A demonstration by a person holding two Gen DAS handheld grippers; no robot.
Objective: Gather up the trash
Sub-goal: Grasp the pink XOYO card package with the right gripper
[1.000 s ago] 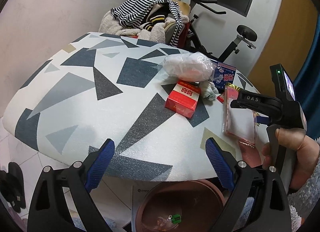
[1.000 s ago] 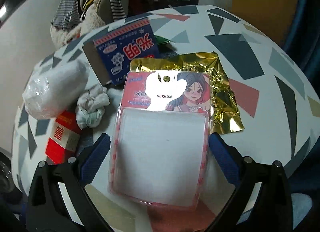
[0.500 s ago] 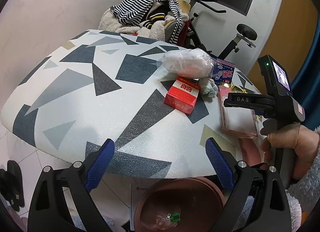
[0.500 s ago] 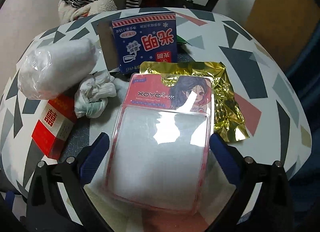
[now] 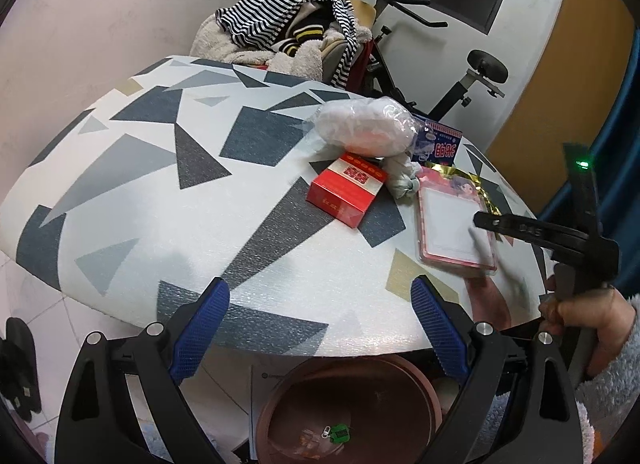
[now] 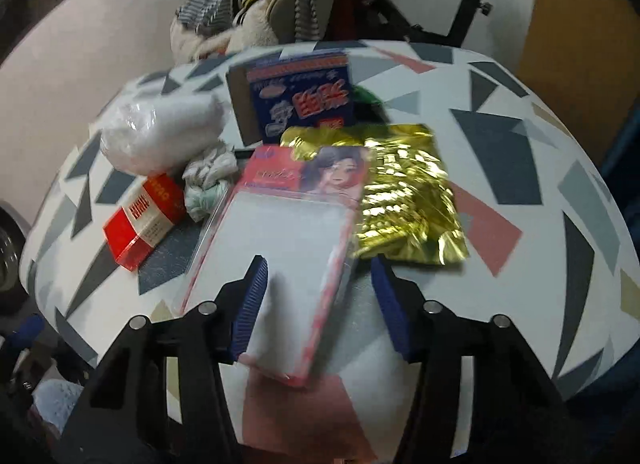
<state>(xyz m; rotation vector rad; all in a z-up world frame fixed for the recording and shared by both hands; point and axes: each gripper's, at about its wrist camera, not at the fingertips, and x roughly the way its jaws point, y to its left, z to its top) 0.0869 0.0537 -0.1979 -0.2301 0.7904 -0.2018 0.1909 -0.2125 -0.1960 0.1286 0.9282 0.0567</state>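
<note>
A pink-edged clear blister pack (image 6: 280, 232) (image 5: 452, 223) lies on the patterned table (image 5: 200, 203), its near end between my right gripper's (image 6: 322, 304) blue fingertips (image 6: 250, 304). The jaws are partly closed around it; the view is blurred and I cannot tell whether the pads touch. Around it lie a gold foil wrapper (image 6: 404, 199), a blue carton (image 6: 300, 103), a crumpled tissue (image 6: 208, 183), a red box (image 5: 346, 189) and a clear bag of white stuff (image 5: 364, 127). My left gripper (image 5: 320, 328) is open and empty at the table's near edge, above a brown bin (image 5: 352, 408).
A chair piled with striped and fleecy clothes (image 5: 288, 35) and an exercise bike (image 5: 460, 75) stand behind the table. The bin holds a few small scraps. Dark slippers (image 5: 16, 368) lie on the tiled floor at the left.
My right gripper's jaws have narrowed around the near end of the blister pack, and the gripper has risen and tilted. The left gripper has stayed open near the table edge.
</note>
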